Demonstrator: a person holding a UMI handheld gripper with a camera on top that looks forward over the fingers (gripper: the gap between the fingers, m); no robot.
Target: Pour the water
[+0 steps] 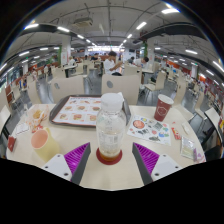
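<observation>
A clear plastic bottle [110,125] with a white cap and a reddish base stands upright on the pale table [110,178]. It is between my fingers, with a gap on each side. My gripper [110,166] is open, and its purple pads [76,155] flank the bottle's base without touching it. A red cup [163,107] stands on the table beyond my right finger. A yellow-orange cup [42,146] stands to the left of my left finger.
A brown tray [80,110] with a printed sheet lies beyond the bottle on the left. A colourful placemat [150,128] lies on the right near the red cup. Chairs [120,85] and further tables fill the canteen hall behind.
</observation>
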